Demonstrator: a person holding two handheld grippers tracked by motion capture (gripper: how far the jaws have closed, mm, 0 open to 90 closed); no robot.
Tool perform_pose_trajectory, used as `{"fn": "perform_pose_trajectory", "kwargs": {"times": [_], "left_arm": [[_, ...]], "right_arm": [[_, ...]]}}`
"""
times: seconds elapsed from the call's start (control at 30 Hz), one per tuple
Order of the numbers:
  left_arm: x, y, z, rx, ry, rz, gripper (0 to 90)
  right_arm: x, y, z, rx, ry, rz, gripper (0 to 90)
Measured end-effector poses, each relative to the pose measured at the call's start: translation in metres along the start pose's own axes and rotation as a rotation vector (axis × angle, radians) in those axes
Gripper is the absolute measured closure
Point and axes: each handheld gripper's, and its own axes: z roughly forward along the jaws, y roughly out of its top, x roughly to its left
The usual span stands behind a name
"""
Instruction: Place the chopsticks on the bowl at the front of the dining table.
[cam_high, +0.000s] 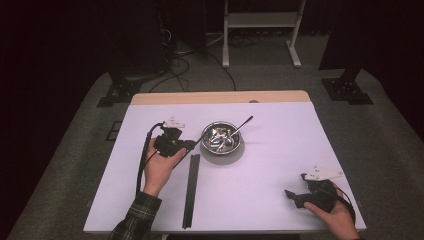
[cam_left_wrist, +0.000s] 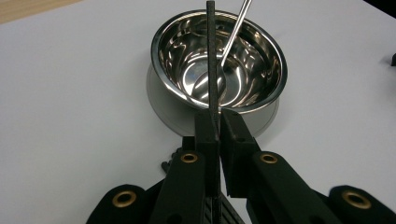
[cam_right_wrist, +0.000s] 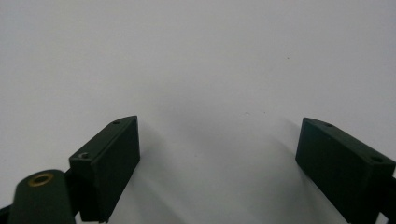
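My left gripper (cam_left_wrist: 218, 119) is shut on a thin black chopstick (cam_left_wrist: 211, 56) that points out over a shiny steel bowl (cam_left_wrist: 158, 44). A metal spoon (cam_left_wrist: 236, 28) leans in the bowl, its handle rising over the far rim. In the high view the left gripper (cam_high: 191, 145) sits just left of the bowl (cam_high: 203, 139), with the spoon (cam_high: 242, 123) sticking out to the upper right. More black chopsticks (cam_high: 191, 190) lie on the table below it. My right gripper (cam_high: 295, 195) rests open near the front right corner, its jaws (cam_right_wrist: 217, 154) wide apart over bare white table.
The table is covered by a white sheet (cam_high: 270, 165) with a wooden strip (cam_high: 220, 97) at its far edge. Beyond it stand a white frame (cam_high: 262, 30) and dark stands with cables on the grey floor.
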Motion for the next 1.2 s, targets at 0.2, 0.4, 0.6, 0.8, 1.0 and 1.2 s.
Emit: {"fn": "perform_pose_trajectory", "kwargs": {"times": [0.2,0.4,0.6,0.8,1.0,1.2], "left_arm": [[0.001,0.01,0.007,-0.005,-0.005,-0.002,86.7],[0.0,0.018,0.015,-0.004,-0.005,0.0,86.7],[-0.002,0.026,0.025,-0.007,-0.009,0.004,86.7],[-0.005,0.033,0.035,-0.014,-0.011,-0.006,86.7],[-0.006,0.038,0.049,-0.018,-0.021,-0.031,86.7],[-0.004,0.042,0.064,-0.012,-0.015,-0.045,86.7]], "right_arm": [[0.0,0.0,0.0,0.001,0.0,0.001,11.9],[0.0,0.0,0.0,0.0,0.001,0.0,12.0],[0.0,0.0,0.0,0.0,0.001,0.001,11.9],[0.0,0.0,0.0,0.001,0.001,0.001,12.0],[0.0,0.0,0.0,0.002,0.001,0.002,11.9],[0.0,0.0,0.0,0.001,0.001,0.001,12.0]]}}
